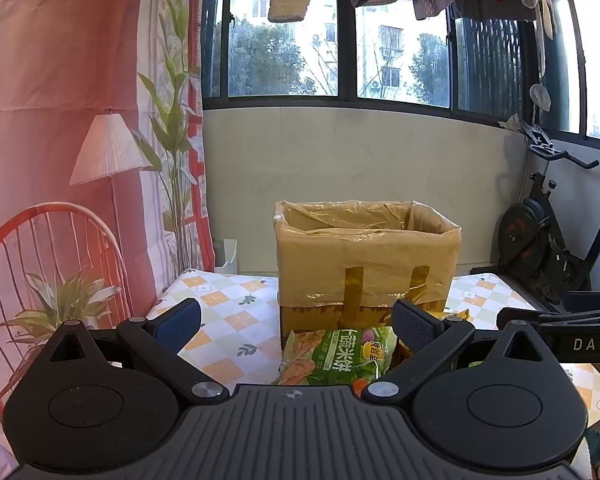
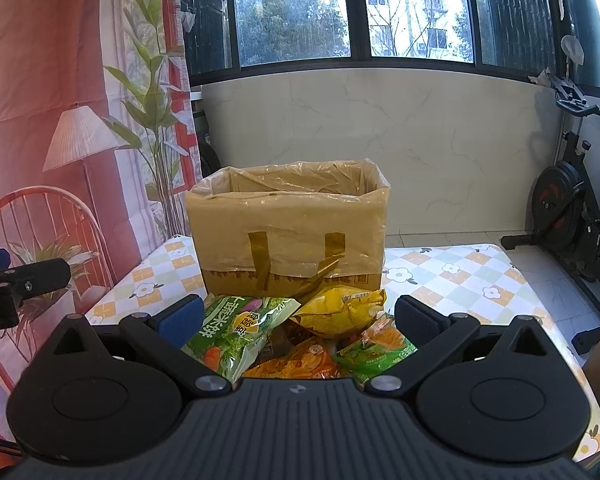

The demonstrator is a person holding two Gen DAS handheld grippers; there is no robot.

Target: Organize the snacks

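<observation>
A cardboard box (image 1: 366, 258) lined with a clear plastic bag stands on the checked tablecloth (image 1: 228, 312); it shows again in the right wrist view as the box (image 2: 288, 236). Snack packets lie heaped in front of it. A green packet (image 1: 336, 356) lies below my left gripper (image 1: 296, 326), which is open and holds nothing. My right gripper (image 2: 298, 320) is open above the pile: a green packet (image 2: 236, 332), a yellow packet (image 2: 340, 312), an orange packet (image 2: 300, 364) and a smaller green packet (image 2: 376, 352). The box's inside is hidden.
An exercise bike (image 2: 572, 216) stands on the floor to the right of the table. A printed backdrop (image 1: 60, 140) with a lamp and chair hangs on the left. The tablecloth (image 2: 460, 276) is bare to the right of the box. The other gripper's arm (image 1: 564, 328) shows at right.
</observation>
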